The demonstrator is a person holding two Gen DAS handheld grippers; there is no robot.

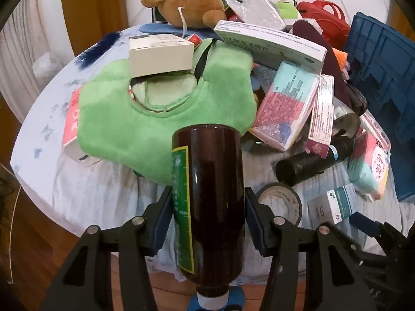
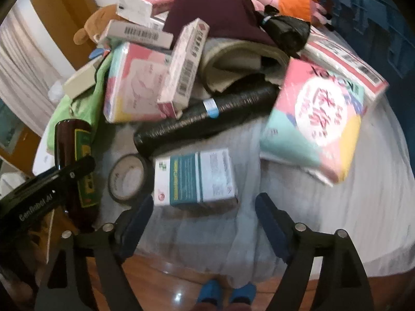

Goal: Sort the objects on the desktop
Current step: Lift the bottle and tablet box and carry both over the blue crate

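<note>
My left gripper is shut on a brown bottle with a green label, cap end toward the camera, held above the table's near edge. The right wrist view shows the same bottle at the far left, in the left gripper's black fingers. My right gripper stands open with nothing between its blue pads. Just beyond its fingertips a teal and white medicine box lies flat on the light cloth. That box shows at the right in the left wrist view.
A tape roll and a black roll of bags lie beside the box. Behind them are tissue packs, medicine boxes, a green plush cushion, a brown teddy bear and a maroon cap. A blue crate stands at the right.
</note>
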